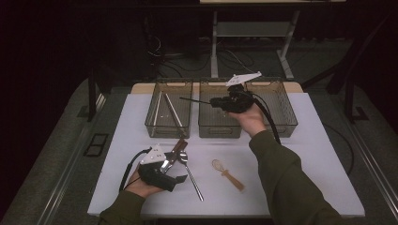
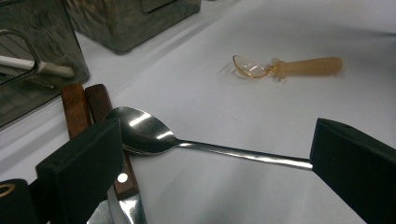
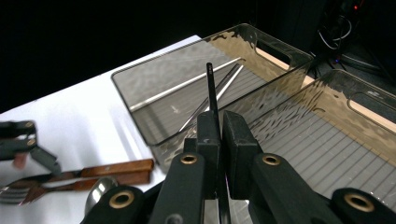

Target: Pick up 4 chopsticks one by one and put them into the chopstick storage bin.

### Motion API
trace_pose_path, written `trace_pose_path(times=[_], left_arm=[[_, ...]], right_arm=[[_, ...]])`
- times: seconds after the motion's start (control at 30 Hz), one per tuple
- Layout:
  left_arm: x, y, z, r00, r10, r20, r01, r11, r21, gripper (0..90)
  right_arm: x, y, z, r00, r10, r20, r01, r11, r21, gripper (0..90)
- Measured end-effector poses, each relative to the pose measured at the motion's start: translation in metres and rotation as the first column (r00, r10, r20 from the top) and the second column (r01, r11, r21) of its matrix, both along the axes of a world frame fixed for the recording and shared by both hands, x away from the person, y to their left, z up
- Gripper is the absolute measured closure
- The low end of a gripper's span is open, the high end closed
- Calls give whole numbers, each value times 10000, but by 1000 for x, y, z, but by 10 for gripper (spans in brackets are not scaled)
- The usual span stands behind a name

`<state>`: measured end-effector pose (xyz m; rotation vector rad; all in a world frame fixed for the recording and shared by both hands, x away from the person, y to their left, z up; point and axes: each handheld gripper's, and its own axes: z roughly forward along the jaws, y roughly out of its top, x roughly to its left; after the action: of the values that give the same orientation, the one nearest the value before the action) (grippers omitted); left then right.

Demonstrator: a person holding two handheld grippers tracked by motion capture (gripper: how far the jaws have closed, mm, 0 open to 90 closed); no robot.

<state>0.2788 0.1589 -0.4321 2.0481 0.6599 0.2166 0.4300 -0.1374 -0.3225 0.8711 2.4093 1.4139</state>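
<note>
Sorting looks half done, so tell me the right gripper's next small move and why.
Probably carry the thin black stick, pinched in the shut right gripper, on over the left smoked-plastic bin and lower it. That bin already holds long metal and white sticks, while the stick's tip points that way above the neighbouring bin.

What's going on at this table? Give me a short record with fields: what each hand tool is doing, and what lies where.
Right gripper: shut on a thin black stick, held above the two clear plastic bins
Left gripper: open, jaws either side of a steel spoon on the white table
Left bin: holds long pale and metal sticks
Right bin: contents cannot be told
Beside the spoon: two wooden-handled utensils
Farther off: translucent amber plastic spoon, lying alone
</note>
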Motion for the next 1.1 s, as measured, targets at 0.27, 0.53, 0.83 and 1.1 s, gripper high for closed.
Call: trace_pose_path(times=[0.27, 0.53, 0.83, 1.1], left_arm=[[1, 0, 0, 10000, 26, -12, -26, 10000, -19, 15], [1, 0, 0, 10000, 24, -3, -25, 10000, -58, 15], [1, 0, 1, 10000, 28, 0, -28, 9999, -119, 15], [1, 0, 0, 10000, 36, 31, -36, 10000, -40, 15]], right_arm=[[16, 19, 1, 9989, -466, -66, 465, 9987, -185, 858], [34, 50, 0, 9977, -672, 22, 672, 9949, -756, 858], [53, 87, -11, 9963, -829, -231, 797, 9899, -1172, 857], [61, 120, -29, 9944, -948, -458, 853, 9804, -1777, 857]])
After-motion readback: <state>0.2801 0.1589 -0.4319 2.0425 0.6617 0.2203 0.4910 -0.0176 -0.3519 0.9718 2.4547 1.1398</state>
